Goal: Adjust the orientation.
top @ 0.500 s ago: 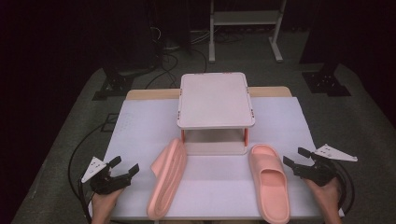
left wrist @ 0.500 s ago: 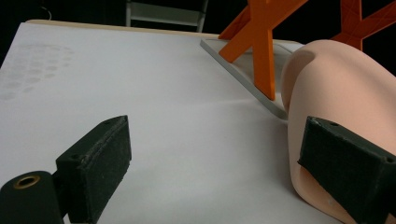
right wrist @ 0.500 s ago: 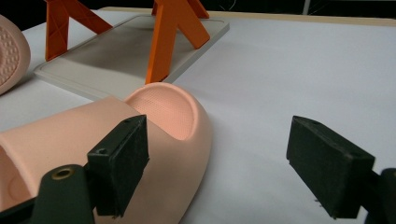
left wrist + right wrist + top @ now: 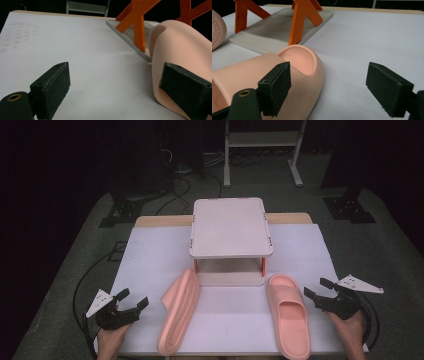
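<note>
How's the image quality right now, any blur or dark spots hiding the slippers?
High view: table brightly lit, surroundings dark, both slippers clear, left slipper on its side, right slipper upright. Left gripper view: sharp, the near jaws slightly soft. Right gripper view: right slipper's toe crisp, no glare.

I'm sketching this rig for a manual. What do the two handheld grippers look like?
Both the left gripper and the right gripper are black, each with two blocky, matte jaws and a brass-coloured ring near one jaw's base. A grey three-cornered plate tops each, and a black cable trails from each. No sleeves are visible.
</note>
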The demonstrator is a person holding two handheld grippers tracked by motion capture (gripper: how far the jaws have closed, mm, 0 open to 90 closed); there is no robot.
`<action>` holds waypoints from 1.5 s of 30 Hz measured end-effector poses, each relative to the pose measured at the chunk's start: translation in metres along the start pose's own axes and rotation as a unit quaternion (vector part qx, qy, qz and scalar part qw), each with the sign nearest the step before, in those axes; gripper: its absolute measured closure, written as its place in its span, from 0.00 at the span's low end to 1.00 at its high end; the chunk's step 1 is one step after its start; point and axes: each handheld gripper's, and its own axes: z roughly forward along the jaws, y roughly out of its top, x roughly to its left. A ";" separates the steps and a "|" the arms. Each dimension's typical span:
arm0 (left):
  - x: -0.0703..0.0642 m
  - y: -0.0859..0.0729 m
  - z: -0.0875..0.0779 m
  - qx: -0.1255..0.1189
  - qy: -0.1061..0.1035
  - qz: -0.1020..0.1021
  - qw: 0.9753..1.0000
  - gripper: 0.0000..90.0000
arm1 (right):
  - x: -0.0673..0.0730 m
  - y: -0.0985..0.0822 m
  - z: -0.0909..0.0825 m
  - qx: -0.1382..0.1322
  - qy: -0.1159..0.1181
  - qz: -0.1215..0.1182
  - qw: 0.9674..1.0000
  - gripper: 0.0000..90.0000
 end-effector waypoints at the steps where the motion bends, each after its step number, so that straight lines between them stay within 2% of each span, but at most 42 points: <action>1: -0.001 -0.001 -0.001 0.001 -0.001 -0.004 1.000 0.10 | 0.000 0.000 -0.001 -0.004 -0.001 0.002 1.000 0.22; 4: -0.003 -0.002 -0.002 0.003 0.000 -0.001 1.000 0.10 | 0.000 0.000 -0.002 -0.006 0.001 0.004 1.000 0.22; 7: -0.007 -0.002 0.000 0.011 -0.003 0.011 1.000 0.10 | 0.000 0.000 -0.002 -0.009 0.004 0.000 1.000 0.22; 9: -0.008 -0.003 0.001 0.011 -0.003 0.010 1.000 0.10 | 0.001 0.000 -0.003 -0.009 0.004 0.000 1.000 0.22; 13: -0.013 -0.003 0.005 0.023 -0.008 0.023 0.999 0.10 | 0.002 0.000 -0.003 -0.011 0.006 -0.002 1.000 0.22; 20: -0.017 -0.004 0.009 0.041 -0.015 0.035 0.998 0.10 | 0.003 0.001 -0.004 -0.014 0.007 -0.002 1.000 0.22; 26: -0.022 -0.005 0.013 0.055 -0.023 0.041 0.997 0.10 | 0.004 0.001 -0.006 -0.018 0.009 -0.002 1.000 0.21; 33: -0.029 -0.006 0.025 0.080 -0.031 0.053 0.995 0.10 | 0.003 0.000 -0.006 -0.022 0.010 -0.002 1.000 0.21; 36: -0.033 -0.004 0.029 0.082 -0.033 0.059 0.994 0.10 | 0.004 0.000 -0.007 -0.020 0.011 -0.001 1.000 0.21; 38: -0.034 -0.004 0.029 0.081 -0.037 0.059 0.994 0.14 | 0.004 0.000 -0.006 -0.019 0.011 0.000 1.000 0.21; 44: -0.037 -0.004 0.038 0.088 -0.045 0.062 0.993 0.16 | 0.004 -0.001 -0.006 -0.018 0.013 -0.001 1.000 0.21; 45: -0.039 -0.004 0.040 0.087 -0.049 0.062 0.993 0.20 | 0.004 -0.001 -0.006 -0.017 0.014 -0.001 1.000 0.21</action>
